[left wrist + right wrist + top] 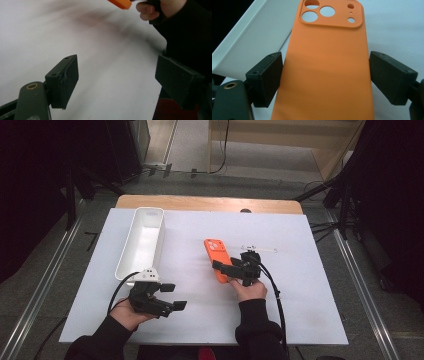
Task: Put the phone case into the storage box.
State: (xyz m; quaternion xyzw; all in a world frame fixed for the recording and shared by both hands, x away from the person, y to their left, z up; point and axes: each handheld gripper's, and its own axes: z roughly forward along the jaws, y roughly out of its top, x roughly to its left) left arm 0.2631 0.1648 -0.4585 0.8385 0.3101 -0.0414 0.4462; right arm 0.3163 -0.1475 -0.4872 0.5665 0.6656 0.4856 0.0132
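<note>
Right gripper (325, 75) straddles the orange phone case (325, 62), its 2 jaws at the case edges; clamping cannot be confirmed. Left gripper (172, 296), spread and empty, sits near the white tray (142, 240).

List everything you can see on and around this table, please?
Phone case: one, orange, mid-table, camera cut-outs at its far end, between the right gripper's jaws.
Tray: one, white, long and open, left of the case.
Slim white tool: one, just right of the case; too small to identify.
Board: one, white, covering a wooden table.
Left gripper: black, jaws open, nothing between them, near the front edge.
Right gripper: black, jaws flanking the case's sides; contact unclear.
Hands: two, dark sleeves.
</note>
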